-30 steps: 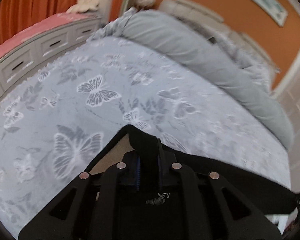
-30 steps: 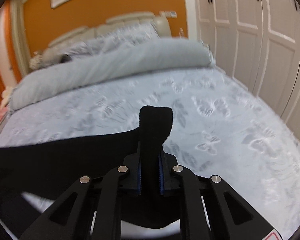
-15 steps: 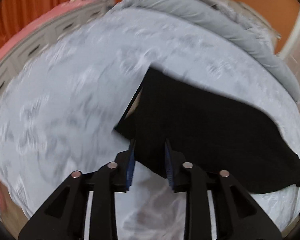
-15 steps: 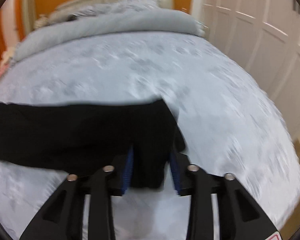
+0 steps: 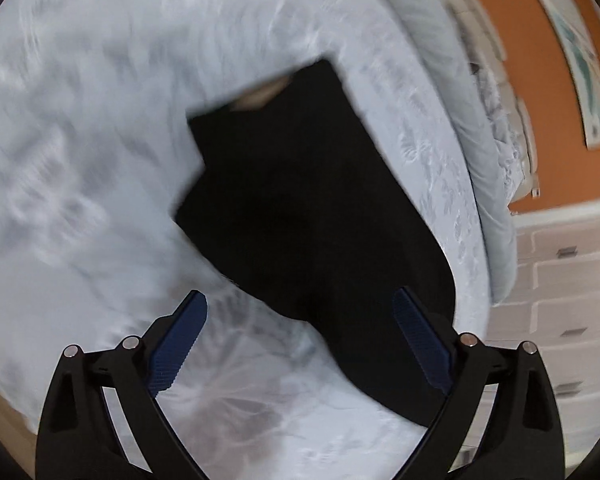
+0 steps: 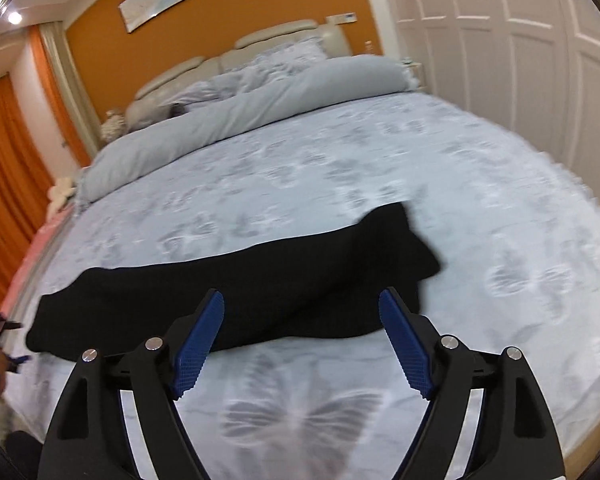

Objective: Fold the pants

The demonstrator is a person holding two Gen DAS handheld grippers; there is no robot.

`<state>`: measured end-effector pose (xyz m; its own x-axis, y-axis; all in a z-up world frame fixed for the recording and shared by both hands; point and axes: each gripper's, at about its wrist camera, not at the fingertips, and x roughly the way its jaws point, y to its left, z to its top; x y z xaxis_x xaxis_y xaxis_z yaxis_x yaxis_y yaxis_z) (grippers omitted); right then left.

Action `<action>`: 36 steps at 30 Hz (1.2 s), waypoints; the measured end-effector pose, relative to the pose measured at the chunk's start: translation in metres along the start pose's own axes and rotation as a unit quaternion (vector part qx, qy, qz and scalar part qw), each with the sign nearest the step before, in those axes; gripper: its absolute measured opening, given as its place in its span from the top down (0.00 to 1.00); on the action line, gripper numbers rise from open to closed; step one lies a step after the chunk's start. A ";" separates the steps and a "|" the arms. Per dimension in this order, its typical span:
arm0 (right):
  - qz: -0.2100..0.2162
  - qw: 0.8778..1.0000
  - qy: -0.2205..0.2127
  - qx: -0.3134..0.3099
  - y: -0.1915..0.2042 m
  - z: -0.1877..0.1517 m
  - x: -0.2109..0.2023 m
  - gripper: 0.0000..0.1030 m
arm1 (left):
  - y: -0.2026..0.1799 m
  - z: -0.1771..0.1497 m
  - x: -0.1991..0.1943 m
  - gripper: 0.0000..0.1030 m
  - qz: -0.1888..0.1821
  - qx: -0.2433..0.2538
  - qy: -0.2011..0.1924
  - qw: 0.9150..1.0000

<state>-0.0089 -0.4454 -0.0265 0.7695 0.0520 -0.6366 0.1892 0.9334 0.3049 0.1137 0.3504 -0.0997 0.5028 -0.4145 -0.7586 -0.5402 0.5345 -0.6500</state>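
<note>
Both grippers have just let go on my end. The left gripper (image 5: 300, 344) has its jaws spread wide after just opening up, and nothing is pinched in them — the black pants (image 5: 312, 216) lie on the bed (image 5: 80, 140) under and ahead of the blue pads (image 5: 180, 344), with the fabric passing close by the right-hand pad, but I can't say it's touching. At the far end of the pants in the left wrist view there's a pale patch showing at the edge of the fabric, too blurry for me to call.

The right gripper (image 6: 302, 344) has likewise just opened its jaws, and they stand apart with bare butterfly-print bedspread between the tips. In that view the pants (image 6: 236, 292) stretch across the bed as a long dark band just beyond the fingertips, flat on the cover, one end bunched a little toward the right.

Further back there's a rolled grey duvet (image 6: 240, 120) across the bed, pillows against the headboard (image 6: 228, 56), an orange wall, white wardrobe doors (image 6: 520, 40) on the right. Left wrist picture is pretty smeared.
</note>
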 end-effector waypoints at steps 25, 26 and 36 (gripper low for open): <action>-0.007 0.983 0.086 0.165 -0.030 -0.025 0.043 0.24 | -0.016 0.005 0.015 0.87 0.084 0.075 -0.072 0.991; 0.003 0.980 0.084 0.178 -0.030 -0.022 0.046 0.23 | -0.015 0.004 0.017 0.87 0.088 0.075 -0.072 0.991; -0.034 0.972 0.128 0.192 -0.031 0.016 0.151 0.95 | 0.007 0.011 0.016 0.86 0.086 0.071 -0.063 0.992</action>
<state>0.1116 -0.4723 -0.1205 0.5790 0.1278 -0.8053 0.4860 0.7390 0.4666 0.1250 0.3558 -0.1157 0.4973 -0.2174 -0.8399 -0.5291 0.6913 -0.4921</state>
